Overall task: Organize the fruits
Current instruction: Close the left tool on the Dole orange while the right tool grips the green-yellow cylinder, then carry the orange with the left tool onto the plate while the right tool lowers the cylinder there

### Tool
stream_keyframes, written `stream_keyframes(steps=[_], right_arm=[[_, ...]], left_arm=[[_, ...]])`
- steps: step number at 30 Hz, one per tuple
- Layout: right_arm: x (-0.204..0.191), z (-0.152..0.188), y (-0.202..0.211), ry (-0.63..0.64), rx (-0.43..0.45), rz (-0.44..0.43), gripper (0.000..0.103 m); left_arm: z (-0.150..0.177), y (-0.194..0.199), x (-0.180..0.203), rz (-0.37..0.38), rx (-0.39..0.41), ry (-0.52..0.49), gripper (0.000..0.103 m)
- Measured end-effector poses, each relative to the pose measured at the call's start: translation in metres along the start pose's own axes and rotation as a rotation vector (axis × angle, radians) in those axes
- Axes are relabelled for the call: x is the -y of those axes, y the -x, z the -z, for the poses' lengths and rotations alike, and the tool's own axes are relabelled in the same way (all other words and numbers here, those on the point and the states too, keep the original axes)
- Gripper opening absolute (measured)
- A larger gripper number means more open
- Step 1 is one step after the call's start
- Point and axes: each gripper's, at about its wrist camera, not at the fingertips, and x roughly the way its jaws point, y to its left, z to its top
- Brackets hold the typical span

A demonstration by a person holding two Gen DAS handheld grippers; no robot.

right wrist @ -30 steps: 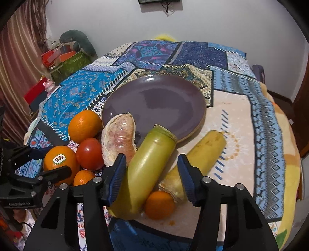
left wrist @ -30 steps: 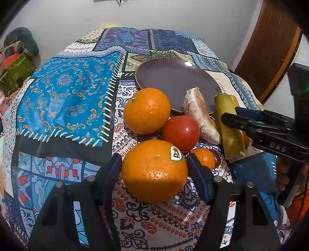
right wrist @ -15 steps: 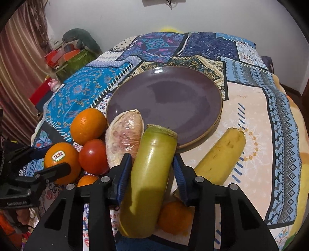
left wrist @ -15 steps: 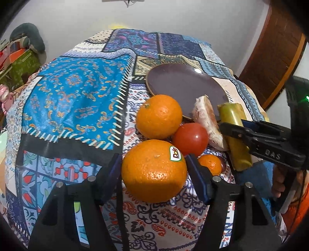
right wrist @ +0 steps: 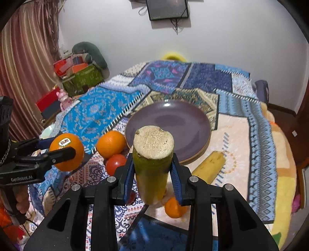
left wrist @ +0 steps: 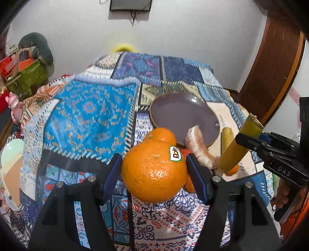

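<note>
Left gripper [left wrist: 154, 170]: at the bottom centre of its own view we see its two blue-padded fingers [left wrist: 113, 173] pressed against either side of the stickered orange [left wrist: 154, 170], which sits off the cloth; in the right wrist view the same gripper [right wrist: 65, 152] reaches in from the left edge, a hand wrapped round its handle low in the left corner

Right gripper [right wrist: 152, 171]: at the bottom centre of its view we see its fingers [right wrist: 128, 175] clamped on the green stalk piece [right wrist: 152, 164], which is tipped so its pale cut end faces the camera; in the left wrist view this gripper [left wrist: 249, 142] comes in from the right edge, holding the stalk [left wrist: 239, 146] at a slant above the table

Just behind the left grip: a second orange [left wrist: 161, 135] and a peeled pomelo segment [left wrist: 200, 148], with a sliver of tomato [left wrist: 184, 152] between them

Under the right grip: a small mandarin [right wrist: 174, 207] lies on the cloth at lower centre, a tomato [right wrist: 115, 164] sits left of the fingers, and the loose orange [right wrist: 111, 143] lies just above it

Right of the stalk: we see a banana [right wrist: 209, 167] lying diagonally on the pale patch of cloth, close to the plate's rim

Mid frame: the purple plate [right wrist: 193, 123] rests on the patchwork tablecloth [right wrist: 96, 114]

Far: a dark screen [right wrist: 167, 8] hangs on the white wall at top centre
</note>
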Motion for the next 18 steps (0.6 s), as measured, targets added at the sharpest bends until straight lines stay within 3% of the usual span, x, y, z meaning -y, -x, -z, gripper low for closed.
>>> stream_keyframes(steps=[9, 18], right_arm=[[0.004, -0.02, 0.028, -0.007, 0.083, 0.025, 0.032], [0.021, -0.035, 0.032, -0.015, 0.128, 0.05, 0.032]], left_arm=[[-0.031, 0.023, 0.014, 0.005, 0.091, -0.027, 0.068], [-0.059, 0.01, 0.021, 0.0, 0.123, -0.059, 0.068]])
